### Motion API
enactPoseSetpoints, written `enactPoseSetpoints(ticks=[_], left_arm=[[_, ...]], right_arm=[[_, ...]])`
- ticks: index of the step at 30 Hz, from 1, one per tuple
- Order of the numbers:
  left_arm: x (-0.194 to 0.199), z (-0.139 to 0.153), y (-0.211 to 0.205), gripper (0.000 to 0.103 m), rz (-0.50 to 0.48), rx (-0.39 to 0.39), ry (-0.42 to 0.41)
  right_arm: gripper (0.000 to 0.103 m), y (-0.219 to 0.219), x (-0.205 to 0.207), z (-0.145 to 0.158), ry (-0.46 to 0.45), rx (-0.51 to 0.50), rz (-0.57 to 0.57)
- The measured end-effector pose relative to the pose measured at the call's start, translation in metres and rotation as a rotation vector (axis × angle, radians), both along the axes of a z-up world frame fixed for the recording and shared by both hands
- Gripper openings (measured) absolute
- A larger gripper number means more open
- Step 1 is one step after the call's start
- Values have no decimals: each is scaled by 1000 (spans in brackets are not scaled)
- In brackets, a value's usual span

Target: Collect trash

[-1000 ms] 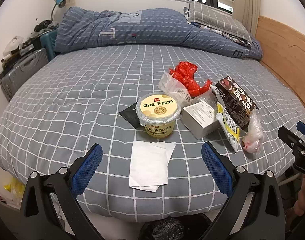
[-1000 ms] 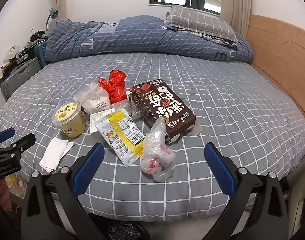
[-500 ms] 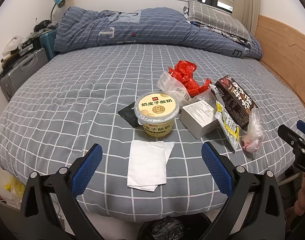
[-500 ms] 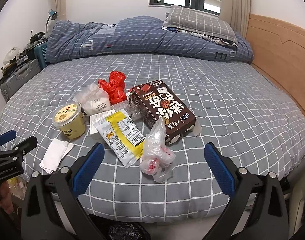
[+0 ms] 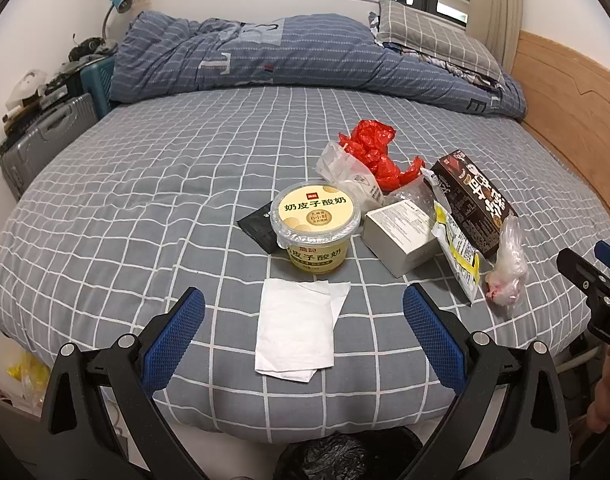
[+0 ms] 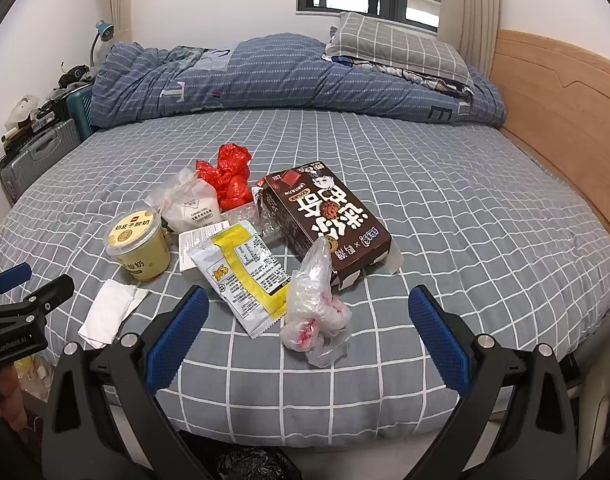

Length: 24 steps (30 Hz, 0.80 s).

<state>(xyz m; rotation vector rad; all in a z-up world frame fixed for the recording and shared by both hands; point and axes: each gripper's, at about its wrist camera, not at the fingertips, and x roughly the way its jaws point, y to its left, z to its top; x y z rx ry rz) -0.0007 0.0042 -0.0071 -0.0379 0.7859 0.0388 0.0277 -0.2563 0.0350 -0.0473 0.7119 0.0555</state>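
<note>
- The trash lies in a cluster on the grey checked bed (image 5: pixel 145 184), toward its near edge.
- The white napkin (image 5: pixel 295 330) lies flat nearest the edge, its long axis running from the edge toward the yellow yogurt cup (image 5: pixel 316 227), which stands upright just beyond it.
- A black sachet (image 5: pixel 259 224) pokes out beside the cup; a white box (image 5: pixel 401 236) lies to the cup's other side.
- The yellow snack wrapper (image 6: pixel 245 276) lies over the white box, long axis slanting toward the bed edge.
- The dark carton (image 6: pixel 325 220) lies on its side (its opened end points away from the edge), with a clear crumpled bag (image 6: pixel 315 308) against its near end.
- Behind: a whitish bag (image 6: pixel 189 204) and a red plastic bag (image 6: pixel 227 174).
- Left gripper (image 5: pixel 303 332) hovers wide open, the napkin between its fingers; right gripper (image 6: pixel 309 334) is wide open around the clear bag.
- A folded blue duvet (image 5: pixel 265 56) sits along the bed's far side.
</note>
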Motion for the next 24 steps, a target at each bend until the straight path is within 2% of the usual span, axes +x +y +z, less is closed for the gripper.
enactPoseSetpoints(ticks=[24], left_arm=[[-1,1,0,97,16,11,-16]], right_arm=[[96,1,0,0,-5,-15,-5]])
